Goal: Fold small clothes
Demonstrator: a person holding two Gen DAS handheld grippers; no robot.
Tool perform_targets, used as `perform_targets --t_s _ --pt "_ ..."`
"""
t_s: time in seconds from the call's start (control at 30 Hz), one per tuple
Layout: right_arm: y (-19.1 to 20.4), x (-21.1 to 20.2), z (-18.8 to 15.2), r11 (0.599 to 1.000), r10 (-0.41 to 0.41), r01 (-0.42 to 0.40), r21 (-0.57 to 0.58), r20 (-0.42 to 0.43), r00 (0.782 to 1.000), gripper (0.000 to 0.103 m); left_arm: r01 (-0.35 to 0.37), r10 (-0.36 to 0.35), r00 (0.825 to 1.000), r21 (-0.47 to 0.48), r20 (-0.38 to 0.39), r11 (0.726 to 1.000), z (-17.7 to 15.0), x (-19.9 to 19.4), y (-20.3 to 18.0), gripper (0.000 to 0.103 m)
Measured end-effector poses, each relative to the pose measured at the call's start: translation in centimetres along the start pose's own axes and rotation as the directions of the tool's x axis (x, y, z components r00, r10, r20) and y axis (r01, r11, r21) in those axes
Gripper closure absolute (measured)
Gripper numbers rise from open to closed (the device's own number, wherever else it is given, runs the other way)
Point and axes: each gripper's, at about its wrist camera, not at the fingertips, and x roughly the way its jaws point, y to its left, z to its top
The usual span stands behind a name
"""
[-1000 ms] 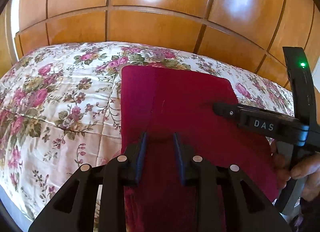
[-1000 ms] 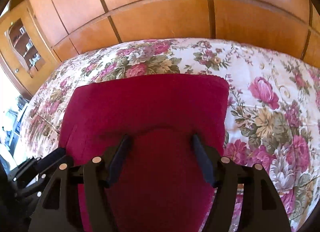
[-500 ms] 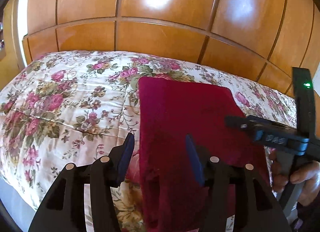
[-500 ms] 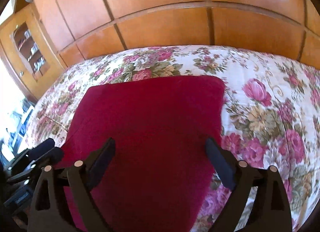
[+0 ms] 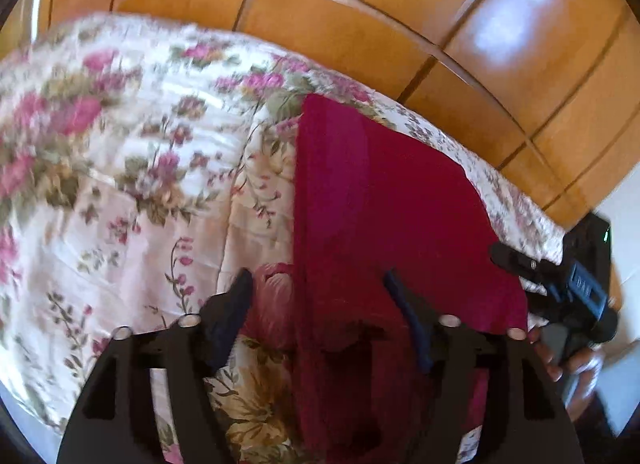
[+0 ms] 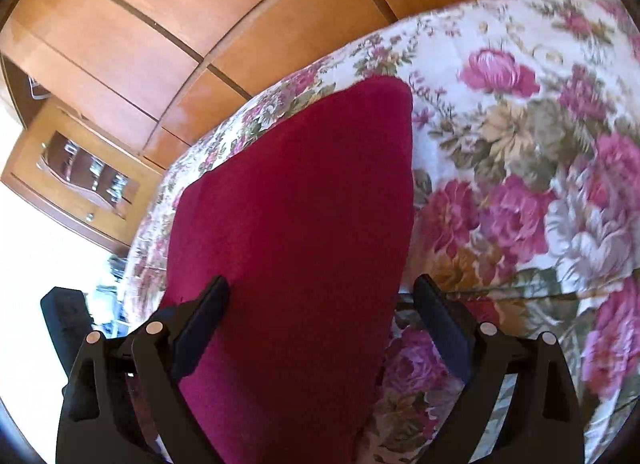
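A dark red cloth (image 5: 384, 208), folded into a flat rectangle, lies on the flowered bedspread (image 5: 132, 184). My left gripper (image 5: 320, 300) hovers over the cloth's near left edge. Its jaws are opening, and the cloth's edge runs between them without either pad pressing on it. In the right wrist view the same red cloth (image 6: 296, 224) fills the middle. My right gripper (image 6: 322, 304) stands wide open over the cloth's near right edge, with one finger over the cloth and the other over the bedspread (image 6: 520, 168). The right gripper (image 5: 568, 284) also shows at the right of the left view, held by a hand (image 5: 576, 368).
Glossy wooden wardrobe panels (image 5: 360, 24) rise right behind the bed. A glass-fronted wooden cabinet (image 6: 88, 176) stands off the bed's left side. The bedspread stretches wide to the left of the cloth and to its right.
Both grippers' jaws have spread wide and let go of the cloth's near edge. The left gripper slid left to the cloth's left edge. The right one moved right and rolled.
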Motion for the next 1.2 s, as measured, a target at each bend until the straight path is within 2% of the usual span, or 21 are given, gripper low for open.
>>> perform_targets --t_s 0.1,0.23,0.3,0.33,0.5,0.63,0.73,0.83,0.9,1.07,1.2 --pt "-0.4 0.3 -0.2 0.999 0.045 -0.045 0.026 -0.018 0.999 0.015 0.077 -0.078 0.997 -0.043 -0.019 0.996 0.0 0.7 1.2 0.031" --pt "-0.5 0.8 -0.6 0.992 0.125 -0.123 0.040 -0.063 0.990 0.022 0.182 -0.187 0.982 -0.112 -0.034 0.977 -0.3 1.4 2.7 0.032" --pt "-0.3 1.3 -0.6 0.991 0.131 -0.129 0.029 -0.076 0.988 0.029 0.237 -0.242 0.970 -0.116 -0.034 0.965 -0.3 1.6 2.7 0.049" --pt "-0.2 1.5 -0.5 0.991 0.133 -0.131 0.023 -0.079 0.988 0.031 0.260 -0.266 0.963 -0.116 -0.038 0.959 -0.3 1.6 2.5 0.052" --pt "0.9 0.9 -0.9 0.992 0.124 -0.126 -0.016 -0.060 0.990 0.054 0.301 -0.305 0.952 -0.088 -0.036 0.950 -0.5 1.9 1.6 0.062" --pt "2.3 -1.0 -1.4 0.991 0.109 -0.110 -0.073 -0.014 0.994 0.059 0.343 -0.347 0.938 -0.102 -0.022 0.934 -0.4 1.4 0.8 0.066" --pt "3.0 -3.5 -1.6 0.988 0.114 -0.110 -0.107 0.036 0.993 0.060 0.380 -0.381 0.924 -0.045 -0.034 0.924 0.1 1.2 -1.8 0.068" --pt "2.7 -6.5 -1.7 0.987 0.093 -0.079 -0.139 0.097 0.991 0.060 0.398 -0.394 0.915 0.032 -0.083 0.917 0.7 2.4 -6.1 0.068" --pt "1.4 -9.0 -1.6 0.990 0.064 -0.044 -0.130 0.153 0.986 0.060 0.415 -0.405 0.906 0.065 -0.123 0.908 1.1 4.1 -9.0 0.068" --pt "-3.7 -14.9 -0.9 0.998 -0.023 0.037 -0.049 0.261 0.965 0.060 0.487 -0.448 0.863 0.153 -0.233 0.860 2.2 9.0 -18.4 0.068" --pt "-7.8 -19.8 0.5 0.994 -0.107 0.112 0.003 0.329 0.938 0.060 0.525 -0.453 0.839 0.228 -0.302 0.820 2.8 12.5 -25.4 0.069"
